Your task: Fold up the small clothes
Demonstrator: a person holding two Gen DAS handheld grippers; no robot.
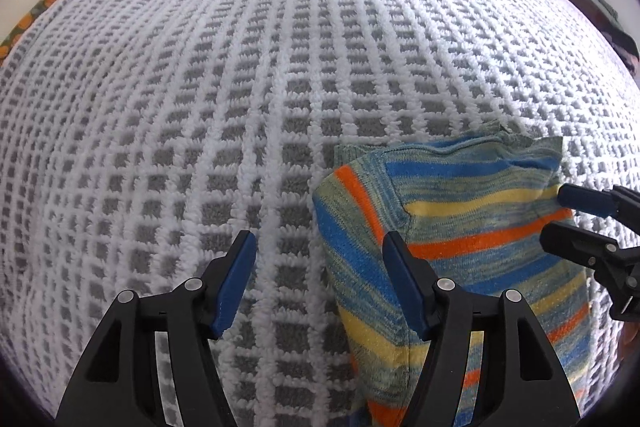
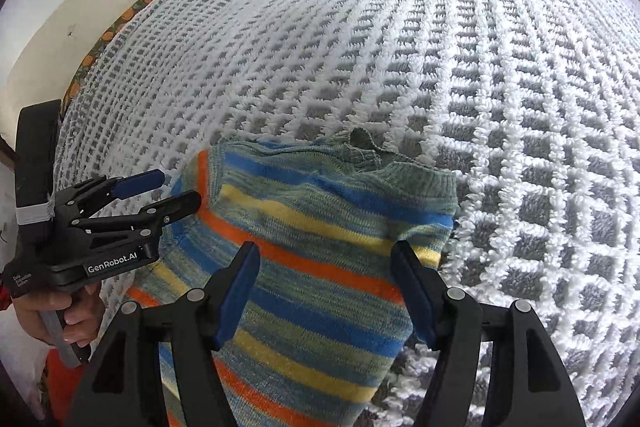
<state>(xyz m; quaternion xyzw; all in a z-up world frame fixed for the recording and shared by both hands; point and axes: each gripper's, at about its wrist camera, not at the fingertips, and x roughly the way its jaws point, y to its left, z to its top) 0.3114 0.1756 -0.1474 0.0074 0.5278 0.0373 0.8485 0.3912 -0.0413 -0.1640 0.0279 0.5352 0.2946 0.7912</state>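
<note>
Striped knit garment (image 2: pixel 312 251), folded, lying on your waffle bedspread (image 2: pixel 500 87), with left gripper (image 1: pixel 320 283) and right gripper (image 2: pixel 326 291) both spread wide and empty: risk that a careless pinch catches one layer and drags the fold open.

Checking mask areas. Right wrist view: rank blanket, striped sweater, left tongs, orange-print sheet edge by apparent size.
1. Waffle-knit blanket
2. Striped sweater
3. Left tongs, open, nothing between them
4. Orange-print sheet edge, only a thin strip showing

Fisheye and nearness inflate the sweater; the order is apparent only.
</note>
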